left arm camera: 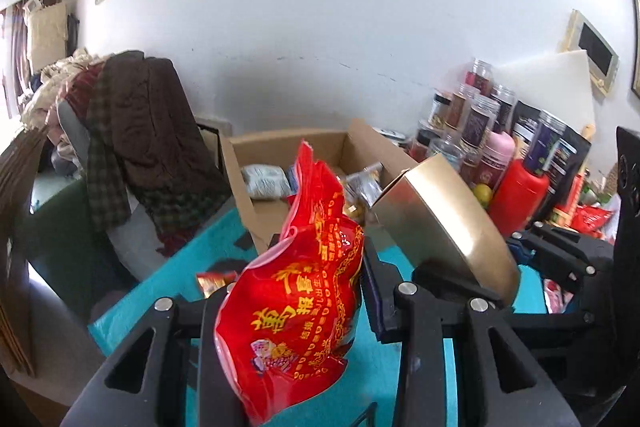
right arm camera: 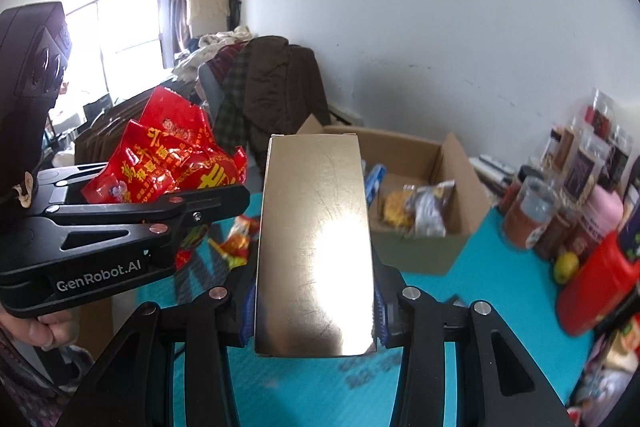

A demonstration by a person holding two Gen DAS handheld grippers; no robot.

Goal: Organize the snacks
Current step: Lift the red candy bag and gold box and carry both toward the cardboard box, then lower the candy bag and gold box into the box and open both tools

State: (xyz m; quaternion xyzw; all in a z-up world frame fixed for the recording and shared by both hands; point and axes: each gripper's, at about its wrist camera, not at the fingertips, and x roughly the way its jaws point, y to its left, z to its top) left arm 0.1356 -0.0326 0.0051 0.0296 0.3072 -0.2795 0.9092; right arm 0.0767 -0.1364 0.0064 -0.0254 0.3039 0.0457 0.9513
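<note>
Meanwhile left hand-held gripper (left arm camera: 288,311) clamps red snack bag (left arm camera: 296,307), right hand-held gripper (right arm camera: 316,311) clamps gold box (right arm camera: 316,239), both above teal table (right arm camera: 460,307) short of cardboard box (right arm camera: 420,251). Risk: slick gold box slipping; loads colliding.

Your left wrist camera sits just behind the left gripper (left arm camera: 288,311), looking forward along its fingers and slightly upward at the white wall; the red snack bag (left arm camera: 296,291) fills the lower centre, very near the lens. Your right wrist camera looks the same way from behind the right gripper (right arm camera: 314,311), with the gold box (right arm camera: 314,243) close up at centre. Both views share the open cardboard box (left arm camera: 248,195) (right arm camera: 448,155), the teal table top (left arm camera: 168,279) (right arm camera: 480,291), the clothes-draped chair and the jars. Each view catches the other gripper: right edge on yours left, left edge on yours right.
</note>
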